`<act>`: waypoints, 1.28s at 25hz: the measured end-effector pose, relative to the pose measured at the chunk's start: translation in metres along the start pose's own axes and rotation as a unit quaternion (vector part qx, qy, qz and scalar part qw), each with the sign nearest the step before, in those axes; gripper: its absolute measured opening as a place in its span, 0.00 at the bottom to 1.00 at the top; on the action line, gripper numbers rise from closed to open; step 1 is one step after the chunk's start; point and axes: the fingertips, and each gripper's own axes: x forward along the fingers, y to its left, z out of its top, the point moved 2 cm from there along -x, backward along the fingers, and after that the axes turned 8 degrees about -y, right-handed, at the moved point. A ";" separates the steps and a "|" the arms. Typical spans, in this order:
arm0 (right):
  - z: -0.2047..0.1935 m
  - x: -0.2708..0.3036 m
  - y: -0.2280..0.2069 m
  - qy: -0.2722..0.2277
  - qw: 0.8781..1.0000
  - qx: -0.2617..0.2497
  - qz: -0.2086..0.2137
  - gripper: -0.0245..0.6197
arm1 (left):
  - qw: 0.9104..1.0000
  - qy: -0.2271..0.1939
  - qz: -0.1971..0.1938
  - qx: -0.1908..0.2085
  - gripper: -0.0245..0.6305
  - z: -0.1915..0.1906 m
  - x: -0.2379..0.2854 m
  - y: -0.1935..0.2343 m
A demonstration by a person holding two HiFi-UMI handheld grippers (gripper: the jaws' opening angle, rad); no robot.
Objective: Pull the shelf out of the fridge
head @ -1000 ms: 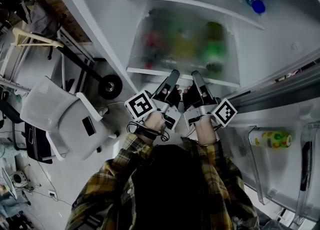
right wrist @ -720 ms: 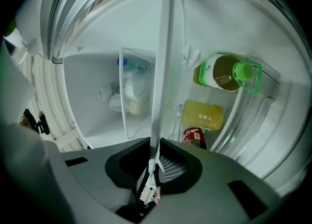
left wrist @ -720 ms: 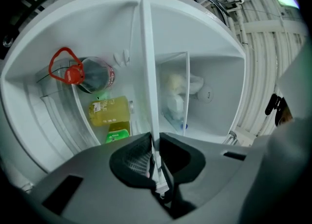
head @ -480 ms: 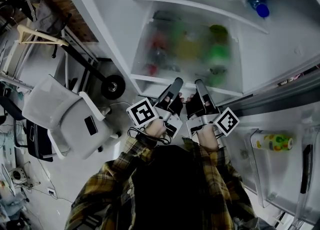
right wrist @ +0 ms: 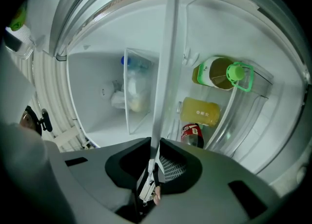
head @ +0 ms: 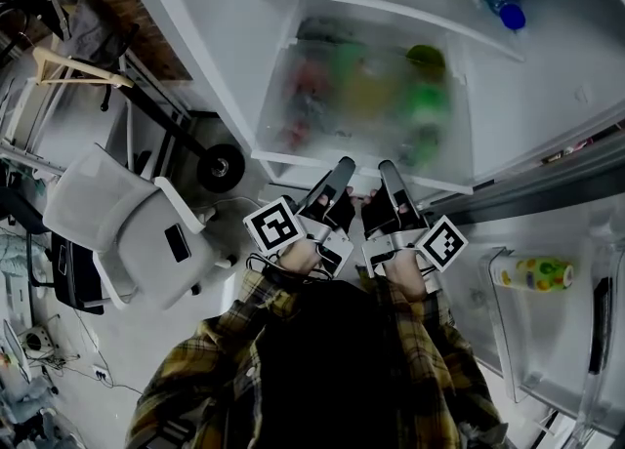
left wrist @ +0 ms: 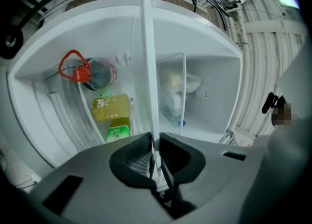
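Both tongs (head: 343, 164) (head: 385, 168) have drawn shelf (head: 283, 158) slightly outward

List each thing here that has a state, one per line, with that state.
fridge door, open.
shelf, in the fridge, front edge clamped by both grippers.
left gripper, shut on the shelf's edge.
right gripper, shut on the shelf's edge.
blue-capped bottle, cap on.

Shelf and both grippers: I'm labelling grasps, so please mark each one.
shelf (left wrist: 147, 62), left gripper view, on its white front edge.
left gripper (left wrist: 155, 151), left gripper view, between its fingers.
right gripper (right wrist: 155, 162), right gripper view, between its fingers.
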 end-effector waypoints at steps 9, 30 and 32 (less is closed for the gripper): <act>-0.006 -0.011 0.003 0.000 1.000 0.001 -0.003 0.13 | 1.000 0.004 0.004 0.000 0.11 -0.005 -0.011 -0.003; -0.008 -0.016 0.004 -0.004 1.000 0.001 -0.005 0.13 | 1.000 0.004 0.004 0.000 0.11 -0.007 -0.016 -0.003; -0.008 -0.016 0.004 -0.004 1.000 0.000 -0.006 0.13 | 1.000 0.005 0.005 0.001 0.11 -0.007 -0.017 -0.002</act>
